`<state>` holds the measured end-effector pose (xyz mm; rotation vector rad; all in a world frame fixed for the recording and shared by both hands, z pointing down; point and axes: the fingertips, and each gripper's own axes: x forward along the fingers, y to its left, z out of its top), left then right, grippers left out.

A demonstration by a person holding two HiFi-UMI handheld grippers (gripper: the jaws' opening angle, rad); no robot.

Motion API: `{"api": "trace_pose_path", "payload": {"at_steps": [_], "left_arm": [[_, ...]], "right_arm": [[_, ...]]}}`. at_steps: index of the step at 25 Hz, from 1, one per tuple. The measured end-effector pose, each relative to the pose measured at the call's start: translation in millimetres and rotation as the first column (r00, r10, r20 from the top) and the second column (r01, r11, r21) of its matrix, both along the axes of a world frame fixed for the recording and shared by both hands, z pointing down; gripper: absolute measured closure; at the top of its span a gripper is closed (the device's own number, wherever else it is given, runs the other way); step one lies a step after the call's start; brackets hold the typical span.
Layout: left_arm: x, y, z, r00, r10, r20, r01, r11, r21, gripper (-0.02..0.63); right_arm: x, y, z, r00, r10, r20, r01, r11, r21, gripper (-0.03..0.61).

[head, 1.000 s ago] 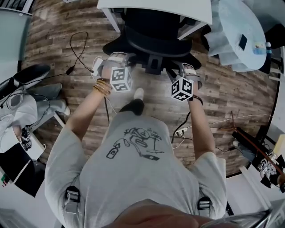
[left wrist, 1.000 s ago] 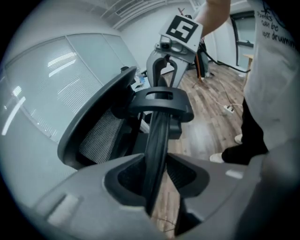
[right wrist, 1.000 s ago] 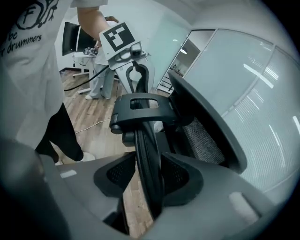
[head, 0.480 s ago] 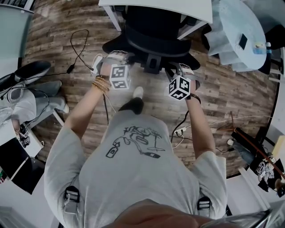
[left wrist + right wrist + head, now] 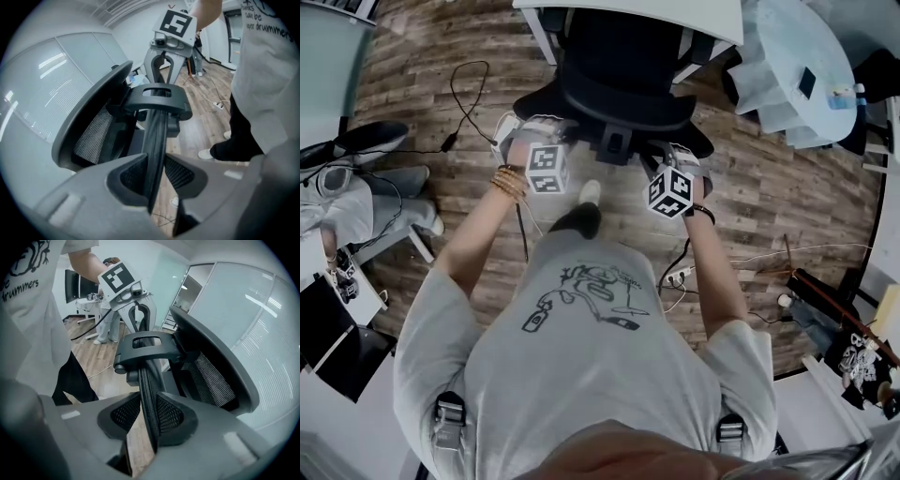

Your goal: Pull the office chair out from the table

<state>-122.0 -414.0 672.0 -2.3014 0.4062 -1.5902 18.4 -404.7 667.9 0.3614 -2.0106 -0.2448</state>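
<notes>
The black office chair (image 5: 619,84) stands at the white table (image 5: 712,19), its seat under the tabletop and its mesh back towards me. My left gripper (image 5: 539,127) is shut on the left part of the backrest's top rim (image 5: 157,136); its pads (image 5: 124,176) press the rim from both sides. My right gripper (image 5: 675,150) is shut on the right part of that rim (image 5: 147,376), on the other side of the chair's centre bracket (image 5: 145,350). Each gripper view shows the other gripper on the far side of the bracket: the right gripper (image 5: 164,51) and the left gripper (image 5: 136,305).
Wood floor runs under the chair, with black cables (image 5: 469,103) at the left and a white power strip (image 5: 680,277) near my right side. A seated person (image 5: 337,197) is at the far left. A round white table (image 5: 797,66) and clutter (image 5: 844,328) stand at the right.
The chair's back has come a little way towards me from the table. Both grippers have moved with it and drawn slightly closer together.
</notes>
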Motion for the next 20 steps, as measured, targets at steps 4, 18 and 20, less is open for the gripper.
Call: {"api": "trace_pose_path", "payload": {"at_steps": [4, 18, 20], "left_arm": [[0.1, 29.2, 2.2, 1.000, 0.001, 0.005, -0.001, 1.000, -0.003, 0.497], [26.2, 126.5, 4.0, 1.000, -0.021, 0.007, 0.021, 0.999, -0.032, 0.500], [33.1, 138.1, 5.2, 1.000, -0.024, 0.013, 0.025, 0.999, -0.033, 0.500]], "right_arm": [[0.8, 31.2, 1.3, 1.000, -0.002, 0.002, 0.002, 1.000, -0.009, 0.471], [28.7, 120.8, -0.6, 1.000, 0.027, -0.002, -0.027, 0.999, -0.024, 0.463], [36.6, 129.8, -1.0, 1.000, 0.024, 0.002, -0.024, 0.999, -0.023, 0.463]]}}
